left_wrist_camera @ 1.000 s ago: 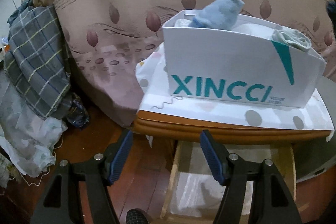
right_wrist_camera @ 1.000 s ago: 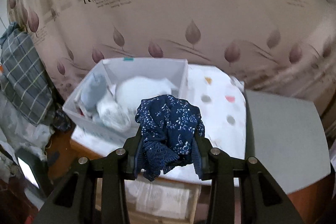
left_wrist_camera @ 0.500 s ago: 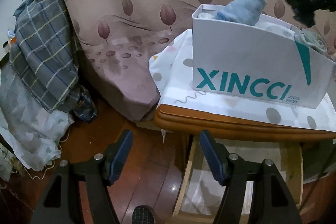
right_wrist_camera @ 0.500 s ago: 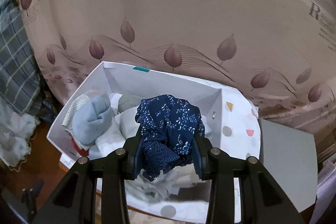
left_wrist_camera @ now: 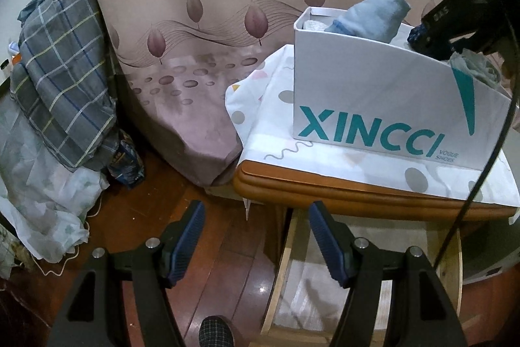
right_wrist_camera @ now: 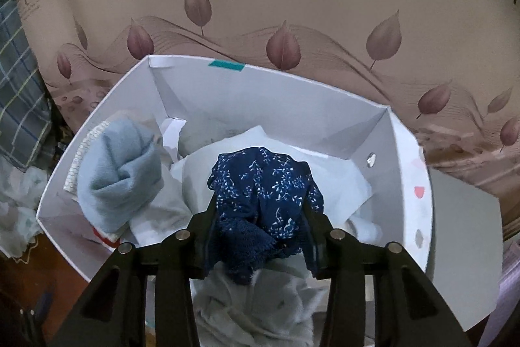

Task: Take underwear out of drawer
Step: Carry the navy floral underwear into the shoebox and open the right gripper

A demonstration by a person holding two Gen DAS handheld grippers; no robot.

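Note:
My right gripper holds a bunch of navy floral underwear low over the white XINCCI box. Its jaws are opening, and the fabric still fills the gap and touches both pads. The box holds a light blue rolled garment and white cloths. In the left wrist view the same box stands on the wooden nightstand, with the right gripper over its far right end. My left gripper hangs open and empty above the pulled-out drawer, whose inside shows only a pale lining.
A bed with a leaf-print sheet lies behind the nightstand. A plaid cloth and pale bags are heaped at the left. Wooden floor shows below my left fingers. A black cable hangs at the right.
My right gripper has gone forward and down with the navy underwear, from beside the box to low inside it, and its fingers have spread a little. The left gripper has hardly moved.

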